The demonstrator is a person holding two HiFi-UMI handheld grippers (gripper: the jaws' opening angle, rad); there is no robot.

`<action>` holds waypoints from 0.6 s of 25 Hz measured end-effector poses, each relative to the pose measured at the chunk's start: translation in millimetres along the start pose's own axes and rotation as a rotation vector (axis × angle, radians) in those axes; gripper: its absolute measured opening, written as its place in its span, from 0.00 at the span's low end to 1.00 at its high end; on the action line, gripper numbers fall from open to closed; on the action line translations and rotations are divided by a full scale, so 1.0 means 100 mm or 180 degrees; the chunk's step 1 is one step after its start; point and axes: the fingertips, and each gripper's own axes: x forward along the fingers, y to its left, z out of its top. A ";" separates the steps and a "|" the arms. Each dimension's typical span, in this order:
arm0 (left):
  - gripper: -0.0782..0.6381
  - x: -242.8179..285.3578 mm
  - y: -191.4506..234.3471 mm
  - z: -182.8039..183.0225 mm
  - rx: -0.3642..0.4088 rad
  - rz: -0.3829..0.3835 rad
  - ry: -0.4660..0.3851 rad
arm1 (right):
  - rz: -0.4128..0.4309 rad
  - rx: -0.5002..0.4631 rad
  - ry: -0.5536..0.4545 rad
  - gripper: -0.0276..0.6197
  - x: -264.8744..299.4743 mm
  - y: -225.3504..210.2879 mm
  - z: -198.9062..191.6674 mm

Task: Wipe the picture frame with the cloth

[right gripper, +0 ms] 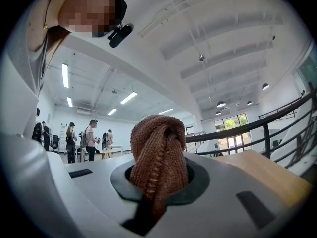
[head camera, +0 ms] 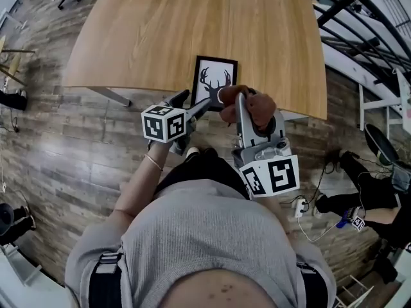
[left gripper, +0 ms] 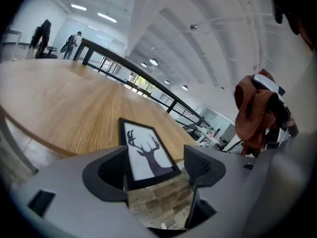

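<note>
Frame (head camera: 215,82) lies flat at the near edge of the bench (head camera: 192,24), its long axis running away from the person. The left claw (left gripper: 156,165), spread wide, straddles the frame's near end, though contact with either pad is hard to judge. The right claw (right gripper: 159,180), clamped on the bunched cloth (right gripper: 157,143), hovers just right of the frame, the likelier one to wipe.

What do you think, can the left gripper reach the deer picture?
Probably yes. The left gripper is open and lined up with the near end of the picture frame, lying flat at the table edge. Nothing blocks the way; the right gripper holds the cloth.
</note>
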 end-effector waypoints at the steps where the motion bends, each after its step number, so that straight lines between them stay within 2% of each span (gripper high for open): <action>1: 0.57 0.04 0.09 -0.11 -0.0147 0.0015 0.0070 | -0.0017 0.0010 0.0018 0.11 0.00 -0.02 -0.03; 4: 0.58 0.14 0.28 -0.32 -0.0513 -0.0024 0.0238 | -0.0074 0.0031 0.0045 0.11 0.00 -0.07 -0.08; 8: 0.58 0.26 0.40 -0.47 -0.0800 -0.0185 0.0478 | -0.0108 -0.0023 0.0105 0.11 0.01 -0.07 -0.14; 11: 0.58 0.35 0.46 -0.52 -0.1007 -0.0281 0.0520 | -0.0134 -0.0111 0.0158 0.11 0.02 -0.05 -0.18; 15: 0.58 0.49 0.41 -0.54 -0.1204 -0.0607 0.0595 | -0.0163 -0.0099 0.0188 0.11 0.03 -0.06 -0.23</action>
